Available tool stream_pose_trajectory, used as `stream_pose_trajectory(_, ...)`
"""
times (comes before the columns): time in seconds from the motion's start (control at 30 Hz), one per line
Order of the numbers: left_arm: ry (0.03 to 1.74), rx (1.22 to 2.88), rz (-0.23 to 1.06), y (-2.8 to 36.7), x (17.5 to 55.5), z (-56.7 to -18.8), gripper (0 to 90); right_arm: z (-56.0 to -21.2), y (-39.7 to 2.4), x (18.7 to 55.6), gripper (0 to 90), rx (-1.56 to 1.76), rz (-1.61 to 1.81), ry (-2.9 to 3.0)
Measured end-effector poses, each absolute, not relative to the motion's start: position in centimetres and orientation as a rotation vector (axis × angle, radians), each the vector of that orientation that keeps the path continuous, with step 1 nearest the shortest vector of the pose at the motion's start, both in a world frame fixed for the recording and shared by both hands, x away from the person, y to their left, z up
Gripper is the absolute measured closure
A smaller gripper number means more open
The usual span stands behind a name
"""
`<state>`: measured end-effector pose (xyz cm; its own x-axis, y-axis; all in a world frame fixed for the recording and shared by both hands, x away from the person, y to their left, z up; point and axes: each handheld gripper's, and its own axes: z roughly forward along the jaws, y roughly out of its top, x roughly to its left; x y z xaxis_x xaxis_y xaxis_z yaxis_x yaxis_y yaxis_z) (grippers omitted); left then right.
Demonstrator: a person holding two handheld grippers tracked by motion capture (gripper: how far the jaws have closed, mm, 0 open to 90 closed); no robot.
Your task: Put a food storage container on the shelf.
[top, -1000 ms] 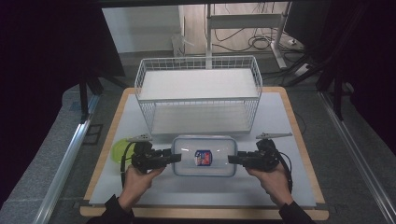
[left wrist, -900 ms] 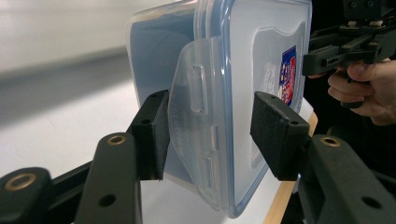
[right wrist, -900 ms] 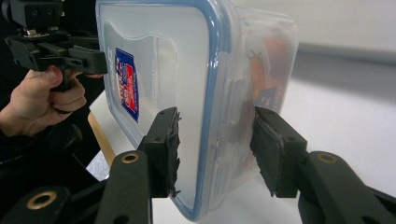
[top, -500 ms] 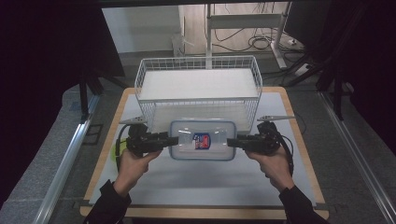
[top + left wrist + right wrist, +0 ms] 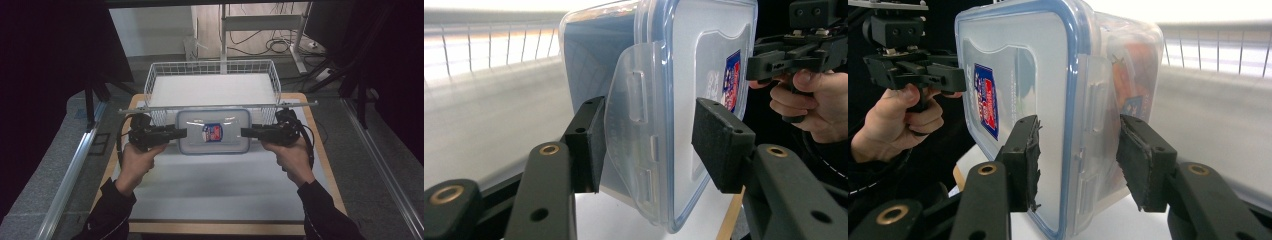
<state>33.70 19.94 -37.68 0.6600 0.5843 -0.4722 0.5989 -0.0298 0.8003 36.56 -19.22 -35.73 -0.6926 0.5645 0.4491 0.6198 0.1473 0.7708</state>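
One plastic container (image 5: 213, 131), clear with a blue-rimmed lid and one red-and-blue sticker (image 5: 212, 133) on the lid. One white wire basket (image 5: 212, 90) at the far side of the table (image 5: 320, 165). Two grippers, two hands, two dark sleeves coming in from the bottom of the high view.

Container sits in the air between the two grippers, above the white table mat, just in front of the basket's near wall and about level with its rim. Lid faces up in the high view.

Left gripper (image 5: 177, 133) grasps the container's left short end. In the left gripper view the two pads (image 5: 586, 142) bracket the end with the lid latch flap between them; one pad is against the box wall, the other (image 5: 719, 142) on the lid side. Right gripper (image 5: 246, 132) grasps the right short end; in the right gripper view its pads (image 5: 1025, 160) clamp across the lid and the box body at the latch.

Both grippers point inward, roughly level, jaws facing each other across the container. Left hand (image 5: 137, 155) and right hand (image 5: 290, 152) hold the handles from below, forearms angled up from the near table edge, wrists about the same height. A cable loops from each gripper.
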Motion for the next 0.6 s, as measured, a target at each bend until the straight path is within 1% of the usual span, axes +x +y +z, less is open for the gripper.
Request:
stream_pose_trajectory(0.23,0.966,1.686,0.002,20.5,34.8,-35.1,48.9,-33.2,-18.7,37.8,52.9,-1.198,-1.657,-2.317)
stream_pose_trajectory(0.6,0.950,1.685,0.004,20.9,37.8,-32.2,49.8,-30.9,-18.5,40.4,52.9,-1.205,-1.722,-2.272)
